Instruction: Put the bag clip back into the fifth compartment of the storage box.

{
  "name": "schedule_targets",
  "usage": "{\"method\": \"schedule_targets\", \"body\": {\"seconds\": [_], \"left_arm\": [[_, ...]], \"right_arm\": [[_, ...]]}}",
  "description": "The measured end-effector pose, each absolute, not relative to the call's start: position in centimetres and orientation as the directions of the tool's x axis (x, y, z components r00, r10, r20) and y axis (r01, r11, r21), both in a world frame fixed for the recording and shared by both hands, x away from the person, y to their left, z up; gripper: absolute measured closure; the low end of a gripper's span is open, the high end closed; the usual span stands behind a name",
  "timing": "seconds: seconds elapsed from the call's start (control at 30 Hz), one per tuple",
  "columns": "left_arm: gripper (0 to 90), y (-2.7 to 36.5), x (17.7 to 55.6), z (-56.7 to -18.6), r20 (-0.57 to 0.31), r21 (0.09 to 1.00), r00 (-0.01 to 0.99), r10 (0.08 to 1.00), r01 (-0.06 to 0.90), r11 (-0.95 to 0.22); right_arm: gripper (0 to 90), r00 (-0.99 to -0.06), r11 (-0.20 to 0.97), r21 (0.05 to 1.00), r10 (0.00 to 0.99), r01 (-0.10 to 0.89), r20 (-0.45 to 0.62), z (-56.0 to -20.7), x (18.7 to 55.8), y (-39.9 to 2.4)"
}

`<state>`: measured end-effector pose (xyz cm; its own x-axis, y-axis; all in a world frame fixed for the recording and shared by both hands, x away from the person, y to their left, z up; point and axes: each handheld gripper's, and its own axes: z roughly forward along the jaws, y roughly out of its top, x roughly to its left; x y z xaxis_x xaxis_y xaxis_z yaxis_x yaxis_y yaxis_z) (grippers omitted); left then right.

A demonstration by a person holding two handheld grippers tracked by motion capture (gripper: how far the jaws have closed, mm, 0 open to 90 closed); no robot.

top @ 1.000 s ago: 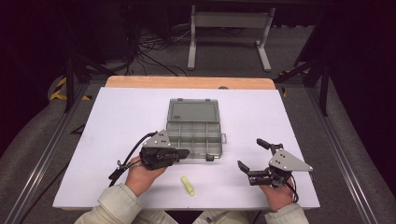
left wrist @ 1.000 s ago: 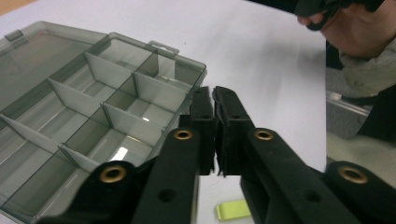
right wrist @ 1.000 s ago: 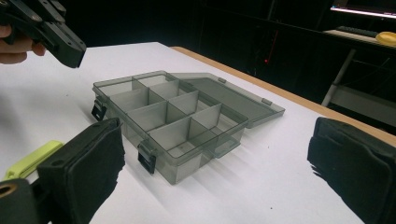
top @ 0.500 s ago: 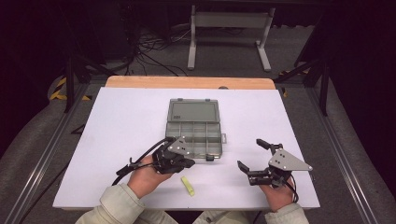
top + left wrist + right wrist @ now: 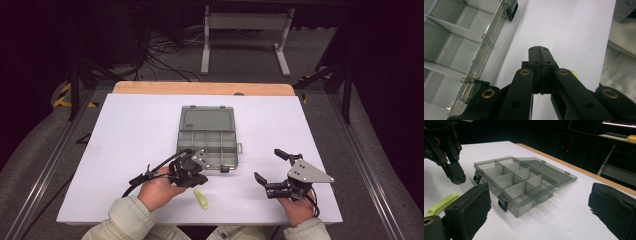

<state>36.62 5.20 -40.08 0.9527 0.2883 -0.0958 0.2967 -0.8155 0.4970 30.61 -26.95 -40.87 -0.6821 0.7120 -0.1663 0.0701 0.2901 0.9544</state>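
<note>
A grey see-through compartment box [image 5: 207,137] lies open at the table's middle, lid folded back, its cells [image 5: 519,182] bare. A small yellow-green piece [image 5: 201,198] lies on the white tabletop in front of it. My left gripper [image 5: 199,178] hovers just off the box's front left corner, above that piece, its jaws pressed together with nothing between them [image 5: 539,48]. In the left gripper view the box wall [image 5: 484,50] runs along the left, and a bit of the yellow-green piece [image 5: 574,74] peeks out beside the jaw. My right gripper [image 5: 269,165] stands open right of the box, pads [image 5: 474,210] wide apart.
The white tabletop [image 5: 125,135] has a wooden strip [image 5: 200,88] along its far edge. A metal stand [image 5: 245,30] and cables sit on the floor beyond. A pale sleeve [image 5: 621,50] lies at the table's near edge. The left gripper [image 5: 455,176] hangs near the box's black latch [image 5: 477,178].
The left hand has slid to the right, from the box's left side to its front corner above the yellow-green piece. The right hand has kept still.
</note>
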Motion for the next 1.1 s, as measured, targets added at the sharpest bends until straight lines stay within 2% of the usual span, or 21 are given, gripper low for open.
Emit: {"method": "schedule_targets", "body": {"seconds": [0.4,1.1], "left_arm": [[89.8,5.2,37.4,-41.7,-0.144,0.485,0.939,0.313,0.343,-0.805],[89.8,5.3,37.4,-43.0,-0.165,0.415,0.939,0.301,0.343,-0.843]], "right_arm": [[4.2,-0.684,0.289,0.955,0.711,0.069,-0.166,-40.8,30.6,-27.0],[4.3,-0.689,0.286,0.956,0.706,0.069,-0.161,-40.8,30.6,-27.0]]}}
